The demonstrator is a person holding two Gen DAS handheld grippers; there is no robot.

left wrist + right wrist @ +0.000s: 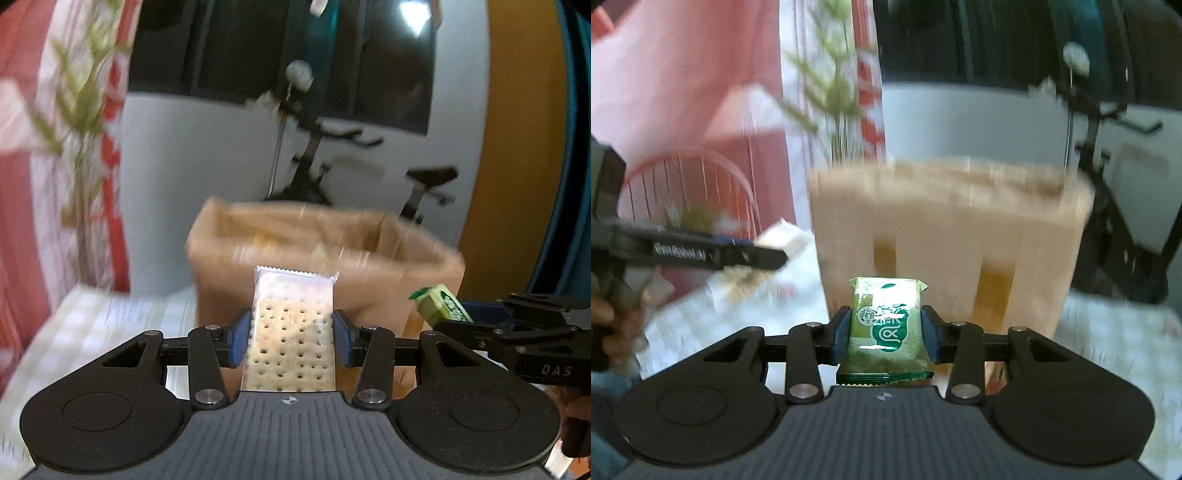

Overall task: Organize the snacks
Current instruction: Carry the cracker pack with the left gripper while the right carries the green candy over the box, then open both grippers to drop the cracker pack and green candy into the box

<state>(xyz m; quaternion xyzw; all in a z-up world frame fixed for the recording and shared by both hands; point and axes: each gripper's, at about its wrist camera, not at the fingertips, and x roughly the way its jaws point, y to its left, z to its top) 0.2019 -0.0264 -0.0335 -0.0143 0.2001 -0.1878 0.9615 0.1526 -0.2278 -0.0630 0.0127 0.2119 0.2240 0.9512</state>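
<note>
Two snacks are in the air at once, one in each claw, both facing an open brown paper bag [325, 258] that stands on the checked bench [85, 325].

Left claw [291, 338]: narrowed onto a clear-wrapped cracker pack [291, 332], its blue pads [239, 338] pressing the two long edges. The pack's long axis runs straight out along the fingers, crimped end pointing far, toward the bag's near wall and just below its rim.

Right claw [884, 328]: closed on a green snack packet [884, 325], gripped across its narrow width. Its long axis also lies along the fingers, one sealed end pointing far at the bag [953, 240], the other hanging back toward the camera. In the left wrist view this claw [476, 317] sits just to the right, its packet [441, 302] tilted up and leftward.

My reading is that the step in hand is the carry: both items are picked and are being brought to the bag for dropping in. Neither is over the mouth yet; each sits near the front wall. The next move calls for lifting above the rim, reaching farther forward over the opening, tipping the far ends down, then letting go one after the other so the claws do not collide. The soft rim could fold if bumped.
</note>
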